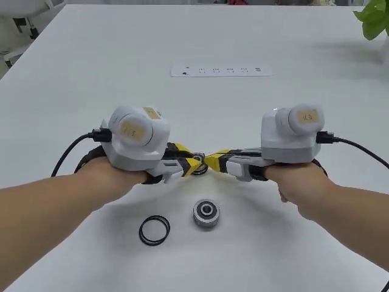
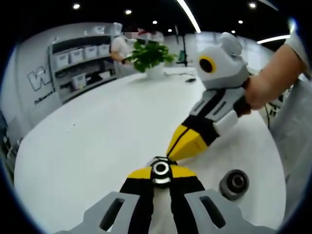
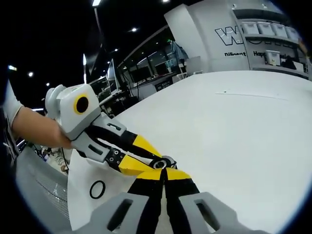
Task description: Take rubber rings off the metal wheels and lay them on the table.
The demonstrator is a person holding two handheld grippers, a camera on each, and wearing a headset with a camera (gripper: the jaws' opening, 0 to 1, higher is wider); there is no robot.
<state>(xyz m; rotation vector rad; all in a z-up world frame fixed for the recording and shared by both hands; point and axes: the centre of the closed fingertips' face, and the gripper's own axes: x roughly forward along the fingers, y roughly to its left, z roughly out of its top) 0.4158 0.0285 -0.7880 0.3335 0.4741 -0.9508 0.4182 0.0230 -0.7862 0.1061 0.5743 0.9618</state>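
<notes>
– Wheel (image 2: 160, 170) first: where is it against your grippers?

– Right at the tips of your left gripper (image 2: 161, 178). Its yellow-tipped jaws are clamped on the wheel from both sides, and the hub faces that gripper's camera.

– And your right gripper (image 3: 165, 170)?

– It comes in from the opposite side, nose to nose with the left one. Its jaws are pressed together and their tips touch the wheel's rim. You cannot tell whether they pinch a ring there; the spot is too small to read.

– Where does that meeting point sit?

– Just beyond the loose wheel (image 1: 206, 213), almost straight behind it as you look down. The loose wheel lies flat on the white table (image 1: 121, 73), hub up, on your side of the tips and apart from both grippers.

– Any rubber already down?

– Yes. Black rings (image 1: 154, 230) lie flat on the table just left of the loose wheel, near it but not touching. They overlap, so they read as two thin loops. Neither gripper is in contact with them.

– Anything else on the table?

– A white strip (image 1: 222, 71) of sockets lies well beyond the loose wheel, past both grippers. Your two hands sit to either side of the loose wheel and slightly beyond it, each wrapped round its gripper's grey body.
</notes>
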